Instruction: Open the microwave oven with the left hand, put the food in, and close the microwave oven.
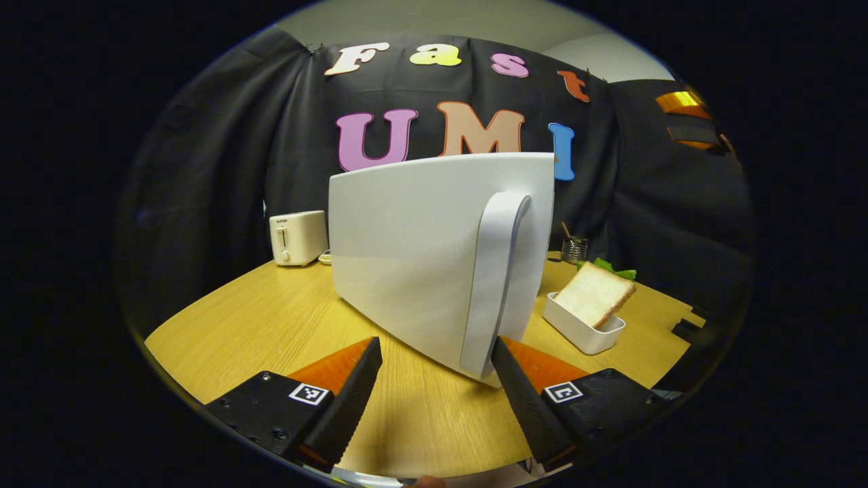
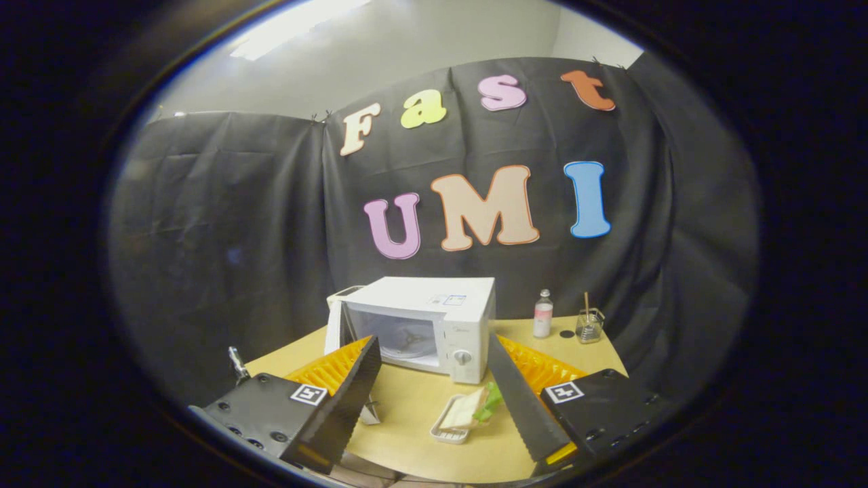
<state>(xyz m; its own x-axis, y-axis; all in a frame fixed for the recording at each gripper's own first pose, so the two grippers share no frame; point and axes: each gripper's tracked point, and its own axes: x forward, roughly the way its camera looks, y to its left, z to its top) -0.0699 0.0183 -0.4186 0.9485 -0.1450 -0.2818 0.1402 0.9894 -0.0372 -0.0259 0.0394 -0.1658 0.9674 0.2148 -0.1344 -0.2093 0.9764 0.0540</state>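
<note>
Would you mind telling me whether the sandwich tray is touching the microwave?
Apart. In the right gripper view, bare table shows plainly between the tray holding the sandwich and the microwave behind it.

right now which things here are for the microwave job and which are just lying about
For the job: microwave oven, its open door, sandwich in the white tray.

Lying about: toaster, bottle, glass jar.

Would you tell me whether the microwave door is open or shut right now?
Open: the door stands swung out leftward and the cavity with its turntable shows.
</note>
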